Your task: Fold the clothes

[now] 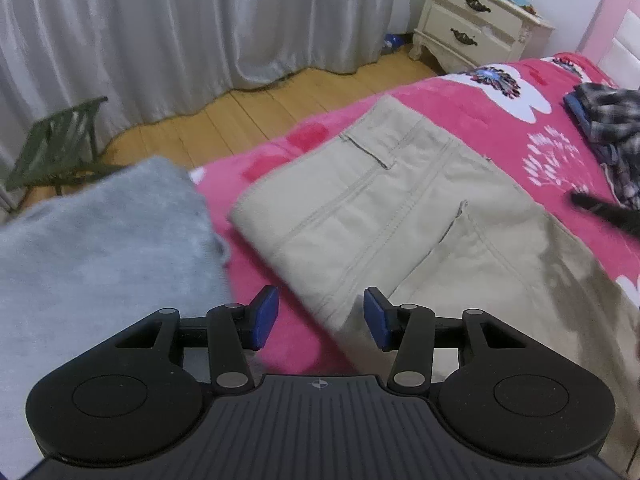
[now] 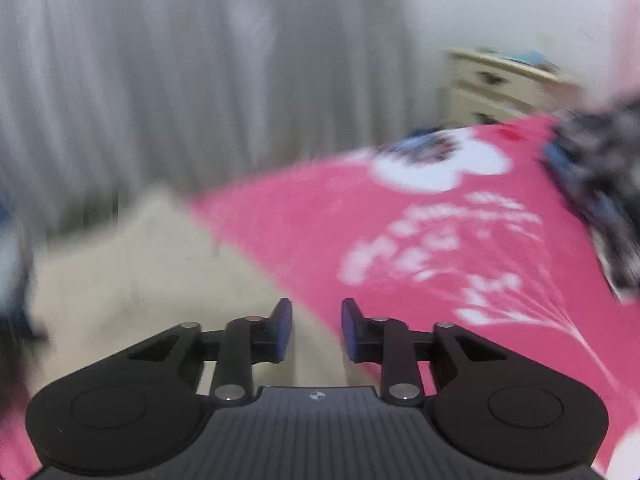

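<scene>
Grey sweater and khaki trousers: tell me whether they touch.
Apart. The left wrist view shows a strip of pink blanket between the grey sweater and the khaki trousers.

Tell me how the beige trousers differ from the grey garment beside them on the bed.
The beige trousers are smooth woven cloth with stitched seams and a pocket; the grey garment looks fuzzy and seamless. The trousers lie flat in the middle of the pink blanket; the grey garment sits at its left edge, nearer the floor. Neither is held.
</scene>
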### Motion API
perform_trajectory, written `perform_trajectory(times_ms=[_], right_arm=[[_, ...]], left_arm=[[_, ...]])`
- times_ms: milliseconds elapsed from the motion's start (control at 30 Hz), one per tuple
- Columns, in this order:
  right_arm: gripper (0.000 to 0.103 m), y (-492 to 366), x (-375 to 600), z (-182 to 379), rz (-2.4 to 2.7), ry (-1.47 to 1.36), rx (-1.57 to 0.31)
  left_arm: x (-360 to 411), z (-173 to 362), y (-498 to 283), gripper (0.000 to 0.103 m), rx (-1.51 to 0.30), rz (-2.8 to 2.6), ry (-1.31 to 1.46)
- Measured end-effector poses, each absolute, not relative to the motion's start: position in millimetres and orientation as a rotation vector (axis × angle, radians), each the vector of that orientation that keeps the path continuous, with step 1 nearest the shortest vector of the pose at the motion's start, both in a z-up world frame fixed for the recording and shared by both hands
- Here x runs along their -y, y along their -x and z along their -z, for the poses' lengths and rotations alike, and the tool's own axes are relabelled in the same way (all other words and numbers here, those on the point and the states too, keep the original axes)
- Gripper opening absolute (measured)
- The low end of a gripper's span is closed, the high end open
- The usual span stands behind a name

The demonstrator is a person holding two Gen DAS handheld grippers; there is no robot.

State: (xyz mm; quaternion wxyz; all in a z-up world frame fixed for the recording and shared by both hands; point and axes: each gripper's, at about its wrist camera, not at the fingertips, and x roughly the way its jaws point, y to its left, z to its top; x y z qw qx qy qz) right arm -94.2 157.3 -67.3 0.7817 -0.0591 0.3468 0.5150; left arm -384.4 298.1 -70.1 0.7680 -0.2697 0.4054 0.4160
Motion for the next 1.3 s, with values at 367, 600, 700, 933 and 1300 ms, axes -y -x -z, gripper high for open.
perform_trajectory(times_ms=[367,600,700,933,1300], right_arm=[[0.032,97.4,114.3,5.1,-0.686,-0.305,-0.843],[0.039,121.7,283.1,-6.2,-0.238,-0.235,-0.881],[0.039,125.1,326.2,8.5,-0.085,-0.291,-0.906],[0.037,80.9,361.6,67.9,0.031,-0.446,-0.982],[0.035,19.3,348.6,68.5,-0.142,-0.358,-0.856]], left_arm=[[-247.6,38.9,307.5,0.047,-0.802,-0.677,0.446],[-145.2,55.7,183.4,0.047,-0.825,-0.205,0.329],[-66.6,58.1,130.2,0.048,-0.835,0.113,0.176],[81.5,74.8,54.8,0.058,-0.806,0.519,-0.118],[119.6,116.0,-31.5,0.068,-0.902,0.697,0.067]])
